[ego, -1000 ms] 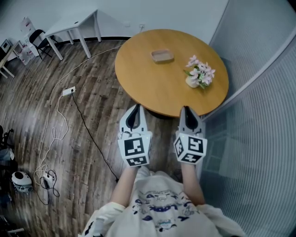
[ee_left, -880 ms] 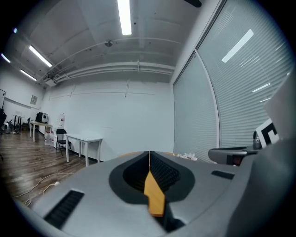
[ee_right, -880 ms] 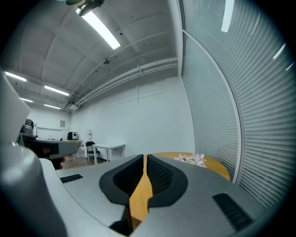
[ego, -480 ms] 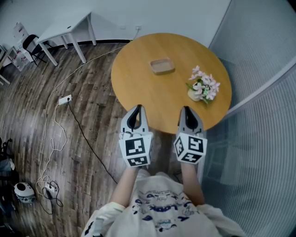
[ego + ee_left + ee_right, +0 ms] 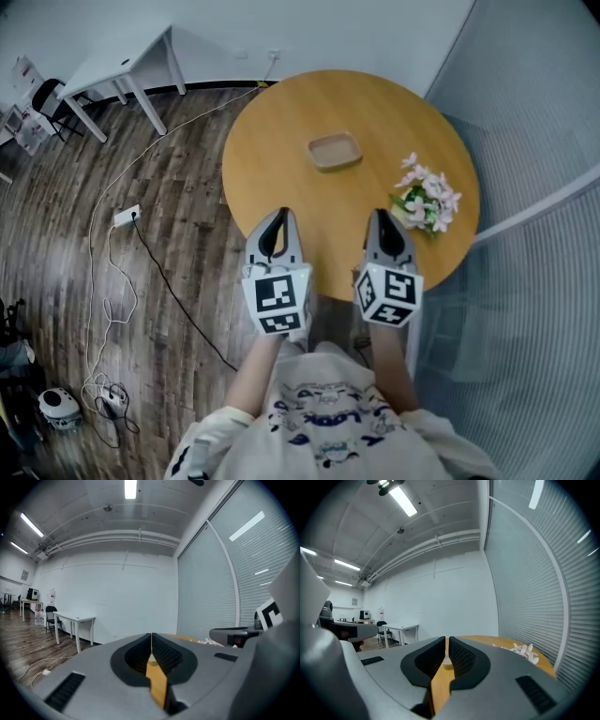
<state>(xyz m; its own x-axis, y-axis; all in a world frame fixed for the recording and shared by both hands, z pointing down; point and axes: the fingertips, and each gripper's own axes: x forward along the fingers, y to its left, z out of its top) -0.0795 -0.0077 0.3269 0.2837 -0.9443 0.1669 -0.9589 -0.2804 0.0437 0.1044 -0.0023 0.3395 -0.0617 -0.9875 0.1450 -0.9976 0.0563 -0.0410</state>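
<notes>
— Wood-plank flooring (image 5: 178, 187) fills the left of the head view, and a round honey-coloured wooden table (image 5: 281, 131) sits at upper centre. What's on it?

— Toward the far side there's a small, shallow, tan rectangular tray (image 5: 335, 150). Its long axis runs left to right across the frame, with the right end a touch higher. At the table's right edge is a bunch of pink and white flowers (image 5: 429, 199), its blossoms fanning toward the upper right.

— And the grippers?

— Both hover over the near rim, pointing up the frame. The left gripper (image 5: 277, 214) has its jaws pressed together on nothing. The right gripper (image 5: 382, 214) is likewise clenched and empty, its tip near the flowers.

— Anything between them and the tray?

— Only bare tabletop. The tray lies above and between the two tips, well apart from both.

— Around the table?

— A ribbed glass wall (image 5: 544, 141) curves down the right side. A white desk (image 5: 112, 64) stands at upper left. A white cable (image 5: 94, 272) and a black cable (image 5: 183, 305) trail over the floor.
</notes>
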